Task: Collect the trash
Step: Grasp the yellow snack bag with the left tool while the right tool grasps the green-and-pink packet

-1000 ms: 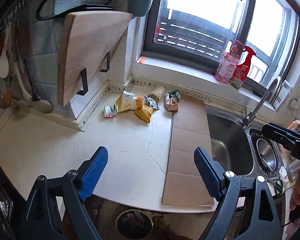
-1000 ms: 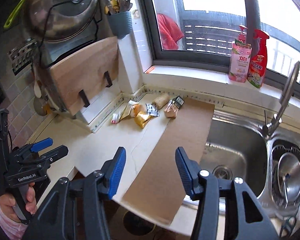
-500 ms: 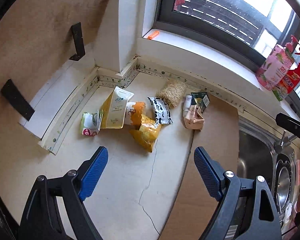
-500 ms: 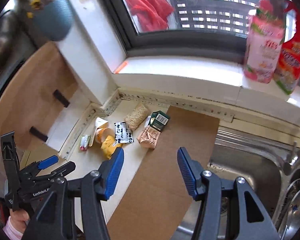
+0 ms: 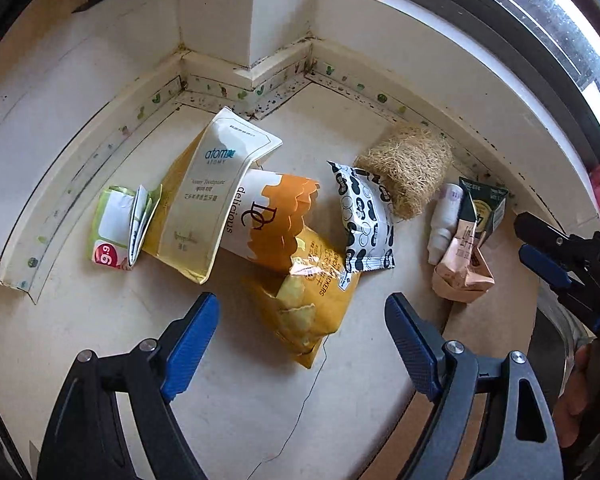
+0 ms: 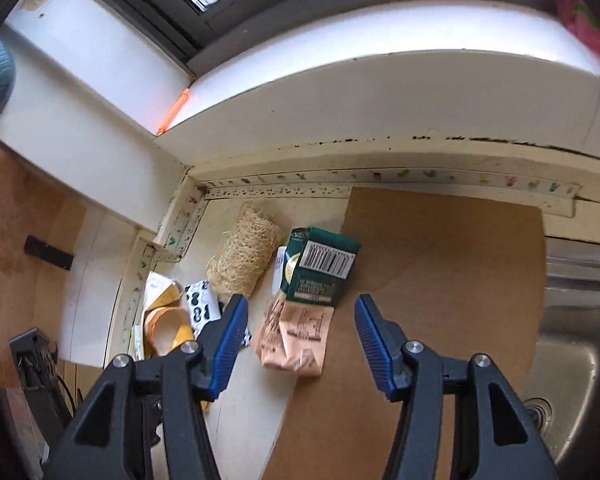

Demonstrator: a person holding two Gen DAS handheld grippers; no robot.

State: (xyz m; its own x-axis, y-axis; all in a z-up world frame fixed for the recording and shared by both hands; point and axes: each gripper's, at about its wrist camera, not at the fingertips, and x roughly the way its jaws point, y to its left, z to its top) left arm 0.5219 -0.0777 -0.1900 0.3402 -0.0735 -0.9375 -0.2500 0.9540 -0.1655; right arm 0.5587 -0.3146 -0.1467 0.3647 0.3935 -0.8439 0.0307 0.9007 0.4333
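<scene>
Above the countertop (image 5: 100, 320) litter, you are in the approach step: left gripper (image 5: 302, 322) wide over the yellow cracker bag (image 5: 308, 304), right gripper (image 6: 296, 332) half-open, empty, over the pink wrapper (image 6: 296, 336). Next, lower and close.

The tall white and gold toothpaste box (image 5: 216, 196) is showing "atom美" and "ATOMY" in blue letters. The white and orange paper bag (image 5: 268, 220) under it is showing "delicious" and a big "DC". The crinkled yellow snack bag (image 5: 304, 304) is showing the word "CRACKERS". The small green and white packet (image 5: 112, 228) is showing "9.9" on a red spot. The dark green carton (image 6: 320, 268) is showing a white label with a barcode, but its small words are looking too tiny to read.
</scene>
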